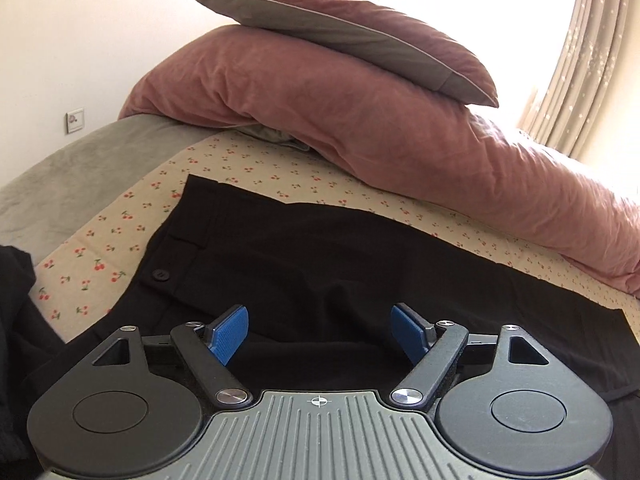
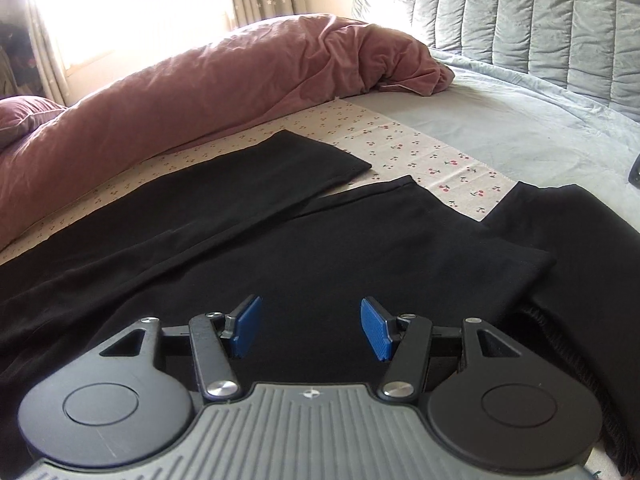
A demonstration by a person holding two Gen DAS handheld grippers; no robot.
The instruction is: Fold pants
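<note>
Claws sit nearest in both views, each hovering low over black cloth. The left claw [image 1: 320,334] has its blue pads [image 1: 229,334] spread wide with nothing between them, above the upper part of the black pants [image 1: 320,248]. The right claw [image 2: 311,328] is likewise spread wide and holds nothing, its pads [image 2: 248,326] over the leg part of the pants [image 2: 280,248].

The pants lie flat on the bed, on a cherry-print sheet [image 1: 104,240]. In the left wrist view the waistband end lies to the left, with a dark button [image 1: 161,275] near a pocket seam, and the cloth runs off to the right. In the right wrist view the two legs spread apart toward their hems: one leg [image 2: 288,164] angles up toward the far side, the other [image 2: 420,248] lies nearer and ends at a hem toward the right. Just beside that nearer hem lies another black garment [image 2: 568,240], and whether the two overlap I cannot tell. More dark cloth [image 1: 16,320] shows at the left edge of the left wrist view.

Beyond the pants a pink duvet [image 1: 360,120] is bunched in a long roll across the bed, with a pink-and-grey pillow [image 1: 352,32] resting on top of it. A grey-green sheet [image 2: 500,120] covers the bed beyond the cherry print, and a quilted headboard [image 2: 520,20] rises behind it. Farthest off, curtains [image 1: 580,60] hang beside a bright window, and a wall socket [image 1: 75,120] sits on the pale wall.
</note>
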